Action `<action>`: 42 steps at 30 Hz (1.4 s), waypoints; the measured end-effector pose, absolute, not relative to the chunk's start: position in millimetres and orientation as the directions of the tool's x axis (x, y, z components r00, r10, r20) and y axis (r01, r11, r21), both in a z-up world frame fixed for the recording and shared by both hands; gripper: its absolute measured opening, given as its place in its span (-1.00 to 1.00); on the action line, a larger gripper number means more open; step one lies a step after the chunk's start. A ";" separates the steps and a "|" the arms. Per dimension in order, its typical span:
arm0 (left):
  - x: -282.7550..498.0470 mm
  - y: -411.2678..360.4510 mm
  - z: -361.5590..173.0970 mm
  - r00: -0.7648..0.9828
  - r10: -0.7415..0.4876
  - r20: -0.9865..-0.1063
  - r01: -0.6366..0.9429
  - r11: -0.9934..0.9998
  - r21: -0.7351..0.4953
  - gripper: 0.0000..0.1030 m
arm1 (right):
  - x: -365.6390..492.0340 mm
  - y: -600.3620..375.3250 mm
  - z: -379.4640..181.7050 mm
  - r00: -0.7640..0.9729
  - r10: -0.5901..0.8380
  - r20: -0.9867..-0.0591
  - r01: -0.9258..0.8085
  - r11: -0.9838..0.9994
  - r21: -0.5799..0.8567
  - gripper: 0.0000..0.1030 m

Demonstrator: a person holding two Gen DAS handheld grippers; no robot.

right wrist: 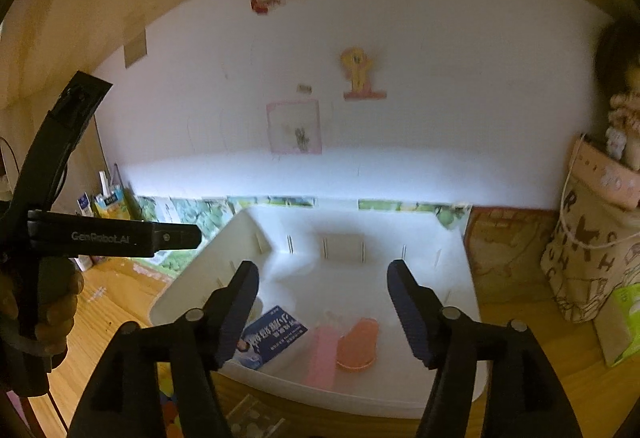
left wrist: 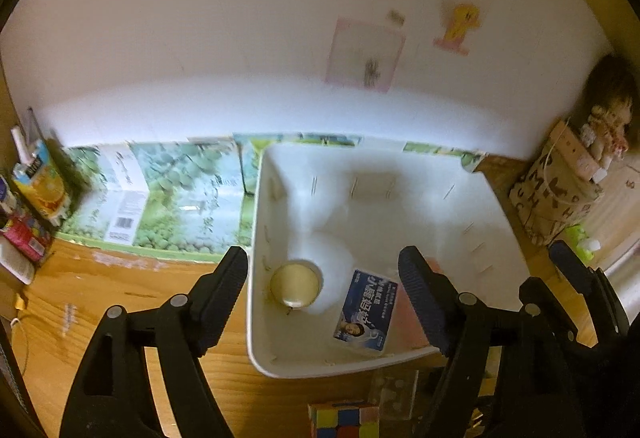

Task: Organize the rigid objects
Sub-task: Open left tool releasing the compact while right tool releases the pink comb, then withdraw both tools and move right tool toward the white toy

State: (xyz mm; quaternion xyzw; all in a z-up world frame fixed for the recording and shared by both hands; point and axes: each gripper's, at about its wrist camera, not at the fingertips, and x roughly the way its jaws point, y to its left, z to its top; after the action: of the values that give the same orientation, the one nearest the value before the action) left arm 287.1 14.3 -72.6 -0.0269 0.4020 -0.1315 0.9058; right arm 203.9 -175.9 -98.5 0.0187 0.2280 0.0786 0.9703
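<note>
White bin (left wrist: 496, 258) sits on the wooden bench (left wrist: 120, 318), under both spread, empty claws: left claw (left wrist: 324, 290), right claw (right wrist: 324, 302). Inside lie a blue box (left wrist: 366, 312), round cream case (left wrist: 295, 284), pink bottle (right wrist: 322, 356) and orange cup (right wrist: 358, 344).

A home corner — wooden desk (left wrist: 120, 310), doll (left wrist: 610, 117), cartoon sticker (right wrist: 358, 71) on white wall (left wrist: 200, 37)

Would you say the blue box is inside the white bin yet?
Inside: the blue box lies on the floor of the white bin, within its walls.
</note>
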 end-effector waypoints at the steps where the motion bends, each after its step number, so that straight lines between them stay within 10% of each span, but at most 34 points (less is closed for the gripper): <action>1: 282.6 16.8 -66.1 0.657 -0.260 -0.707 0.216 0.964 -0.154 0.57 | 200.5 -175.2 -94.2 0.889 0.159 -0.429 -0.143 0.987 0.068 0.36; 22: 154.2 60.7 19.3 0.834 -0.286 -0.472 0.257 0.958 -0.127 0.64 | 74.0 -160.2 -10.7 0.976 0.038 -0.216 -0.046 0.999 -0.028 0.61; 42: 87.8 67.5 -9.6 0.792 -0.330 -0.514 0.276 0.944 -0.181 0.72 | -18.7 -156.6 -30.6 0.954 -0.079 -0.289 0.057 0.995 -0.082 0.61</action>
State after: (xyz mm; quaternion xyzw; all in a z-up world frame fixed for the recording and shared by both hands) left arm 87.8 67.5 -9.6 -0.0484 0.2799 -0.1604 0.9453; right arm -18.7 -156.6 -30.6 -0.0366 0.1477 -0.0344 0.9878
